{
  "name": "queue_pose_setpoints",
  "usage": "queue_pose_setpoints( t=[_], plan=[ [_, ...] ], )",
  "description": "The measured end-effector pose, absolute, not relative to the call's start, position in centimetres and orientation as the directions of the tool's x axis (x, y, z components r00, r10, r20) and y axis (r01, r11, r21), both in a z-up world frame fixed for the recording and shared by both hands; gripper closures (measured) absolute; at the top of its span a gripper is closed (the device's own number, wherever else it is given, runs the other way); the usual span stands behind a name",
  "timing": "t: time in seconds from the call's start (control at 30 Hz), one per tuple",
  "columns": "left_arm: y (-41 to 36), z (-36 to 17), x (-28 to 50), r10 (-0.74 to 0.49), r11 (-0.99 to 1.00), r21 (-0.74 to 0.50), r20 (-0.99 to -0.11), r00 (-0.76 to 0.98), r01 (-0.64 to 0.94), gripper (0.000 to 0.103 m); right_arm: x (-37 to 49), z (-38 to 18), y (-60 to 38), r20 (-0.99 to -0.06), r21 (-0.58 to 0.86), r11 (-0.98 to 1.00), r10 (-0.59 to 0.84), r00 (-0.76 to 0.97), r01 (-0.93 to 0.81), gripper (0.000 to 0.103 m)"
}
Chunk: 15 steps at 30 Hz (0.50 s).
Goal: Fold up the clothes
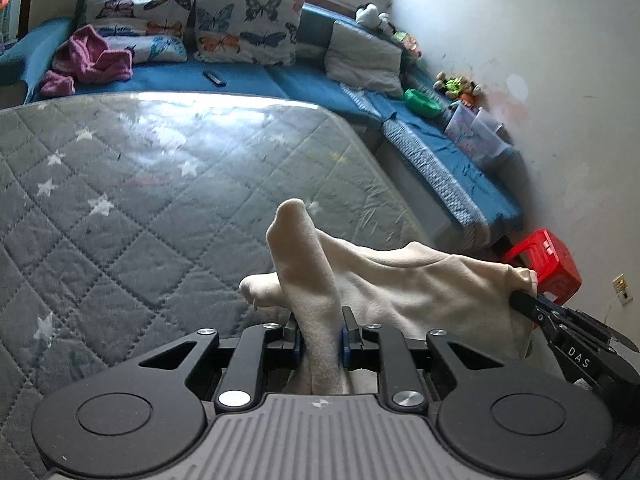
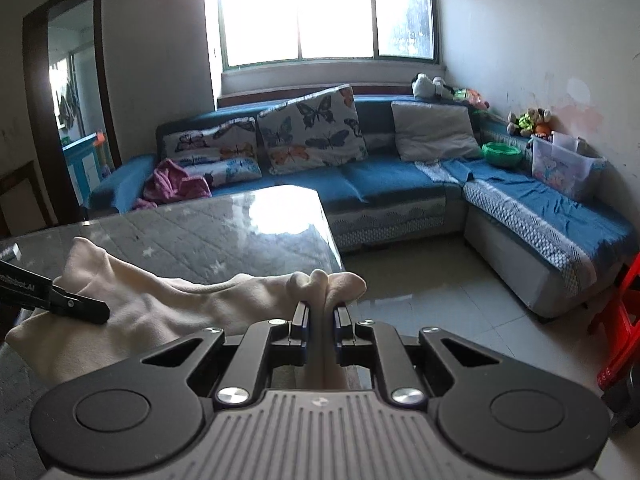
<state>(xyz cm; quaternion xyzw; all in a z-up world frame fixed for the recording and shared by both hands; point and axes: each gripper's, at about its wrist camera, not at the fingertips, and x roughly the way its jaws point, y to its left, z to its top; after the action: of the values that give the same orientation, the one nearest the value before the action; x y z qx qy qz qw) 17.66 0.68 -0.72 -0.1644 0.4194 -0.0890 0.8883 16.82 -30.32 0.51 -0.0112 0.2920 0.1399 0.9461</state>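
Garment: cream fleece cloth (image 1: 404, 280), soft and wrinkled, stretched between both grippers above the quilted star-print table (image 1: 120, 184).
Left gripper (image 1: 321, 334): fingers clamped on a bunched edge.
Right gripper (image 2: 321, 314): pinching the opposite edge.

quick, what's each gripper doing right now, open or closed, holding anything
Left gripper: closed on a bunched edge of the cream garment.
Right gripper: closed on another edge of the same cream garment.

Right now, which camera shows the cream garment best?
The left wrist view: the cream garment stretches from the left claw to the right claw, most of it in frame. The right wrist view shows it nearer, partly hidden by the claw body.
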Motion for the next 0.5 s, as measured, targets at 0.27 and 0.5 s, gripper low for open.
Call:
queue_pose_setpoints(
  t=[0.27, 0.5],
  plan=[
    [1.4, -1.3, 18.2, -0.224, 0.951, -0.308, -0.739, 0.635, -0.023, 0.067, 18.0, -1.2, -30.2, -0.584, 0.016, 0.977, 0.183, 0.791, -0.214, 0.085],
    [0.6, -0.6, 19.1, -0.195, 0.962, -0.271, -0.724, 0.662, -0.013, 0.058, 18.7, -1.0, -29.3, -0.574, 0.029, 0.966, 0.226, 0.787, -0.256, 0.078]
  ],
)
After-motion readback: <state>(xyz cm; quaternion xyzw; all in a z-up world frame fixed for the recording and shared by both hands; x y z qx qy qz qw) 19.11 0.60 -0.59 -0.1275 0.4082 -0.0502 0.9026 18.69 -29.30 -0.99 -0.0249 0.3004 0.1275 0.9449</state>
